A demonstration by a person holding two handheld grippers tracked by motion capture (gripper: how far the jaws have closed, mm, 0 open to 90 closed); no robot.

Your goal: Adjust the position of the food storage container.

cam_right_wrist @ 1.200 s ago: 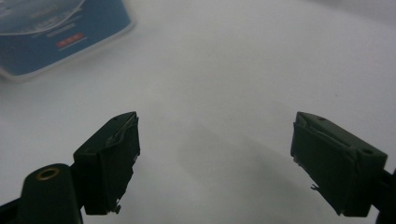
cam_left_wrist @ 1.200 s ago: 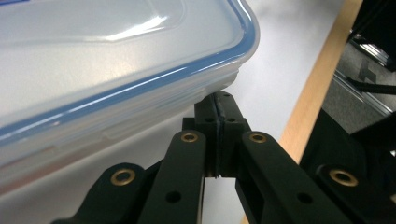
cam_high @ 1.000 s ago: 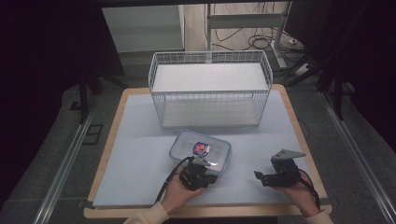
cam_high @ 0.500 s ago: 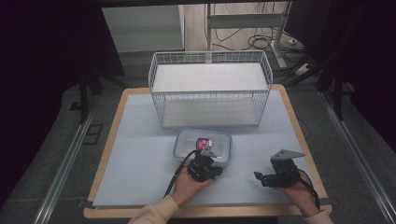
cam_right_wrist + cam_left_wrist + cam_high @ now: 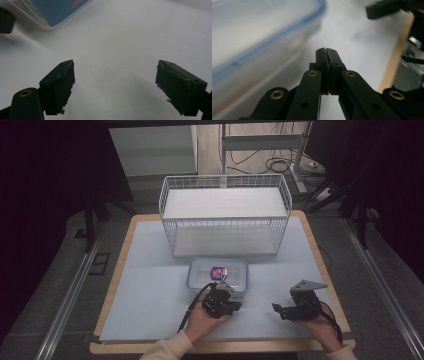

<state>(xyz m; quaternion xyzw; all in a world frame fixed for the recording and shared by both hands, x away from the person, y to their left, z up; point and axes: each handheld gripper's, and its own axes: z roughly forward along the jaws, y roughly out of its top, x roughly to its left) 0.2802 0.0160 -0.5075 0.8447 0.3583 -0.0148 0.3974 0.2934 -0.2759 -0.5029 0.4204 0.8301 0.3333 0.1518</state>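
Room lies open across the pale surface at lower left of the high view. We count 1 clear, blue-rimmed plastic box at centre, 1 white wire basket just above it, and 2 claws. Our left claw sits pressed together beside the box's lower edge; our right claw stands spread over bare surface.

Left tongs: jaws fully closed, pads pressed together with nothing between them, left hand gripping the body from below, forearm coming in at bottom centre. Right tongs: jaws spread wide, empty, pointing left, looks held low. Right hand wrapped around the body.
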